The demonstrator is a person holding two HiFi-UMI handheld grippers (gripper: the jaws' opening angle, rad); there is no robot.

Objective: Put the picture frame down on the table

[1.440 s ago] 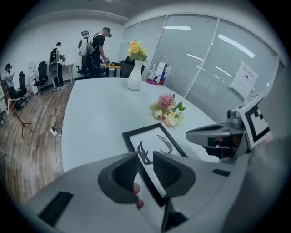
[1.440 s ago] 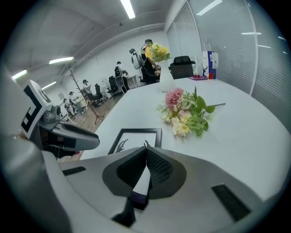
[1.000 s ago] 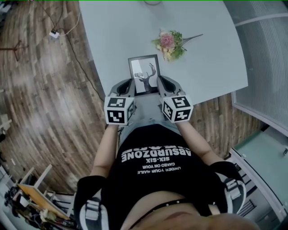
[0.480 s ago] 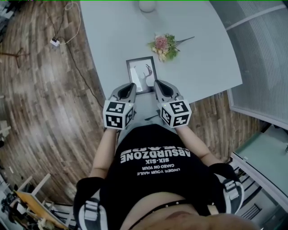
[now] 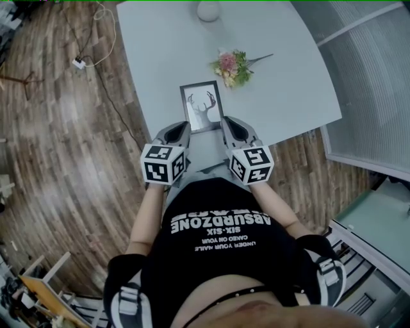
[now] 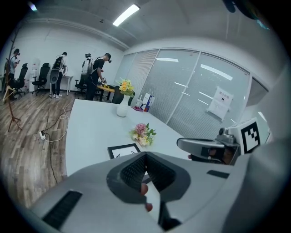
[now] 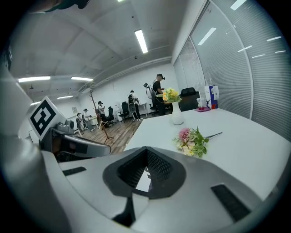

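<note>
The picture frame (image 5: 201,106), black-edged with a deer-antler print, lies flat on the pale table (image 5: 160,57) near its front edge. My left gripper (image 5: 182,126) sits just off the frame's near left corner and my right gripper (image 5: 228,122) off its near right corner. Each has its jaws closed to a point with nothing between them. In the left gripper view the frame (image 6: 123,150) shows just beyond the shut left gripper (image 6: 145,154). In the right gripper view the right gripper (image 7: 146,150) hides most of the frame.
A small bouquet of flowers (image 5: 233,66) lies on the table beyond the frame. A white vase (image 5: 208,10) stands at the far edge. A glass partition (image 5: 371,77) runs along the right. People stand at desks in the background (image 6: 95,73).
Both grippers have drawn back slightly toward the person, the left a little more. The frame stays flat on the table.
</note>
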